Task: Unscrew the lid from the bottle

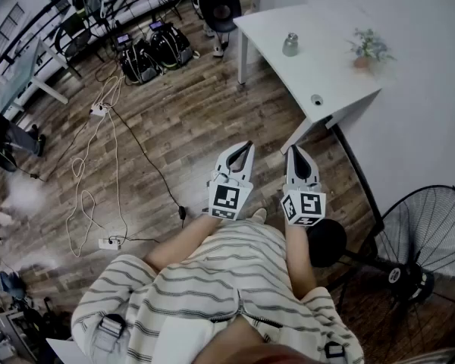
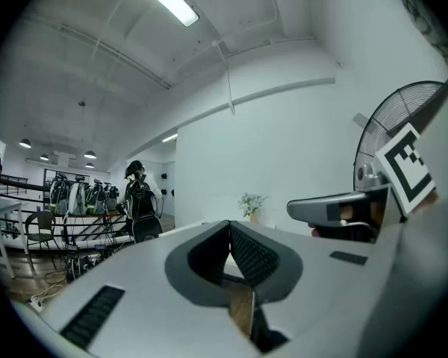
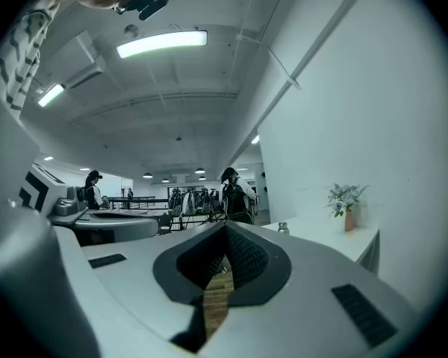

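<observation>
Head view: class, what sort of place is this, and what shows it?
Probably an indoor lab or workshop: loose cables trail over the wood floor, packs of gear stand together, and a white table holds a bottle.

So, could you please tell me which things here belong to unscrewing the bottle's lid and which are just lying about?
For the job:
- bottle, lid on, standing on the white table
- left gripper and right gripper, both shut and empty

Lying about:
- potted plant
- small round object near the table edge
- fan
- cables on the floor
</observation>
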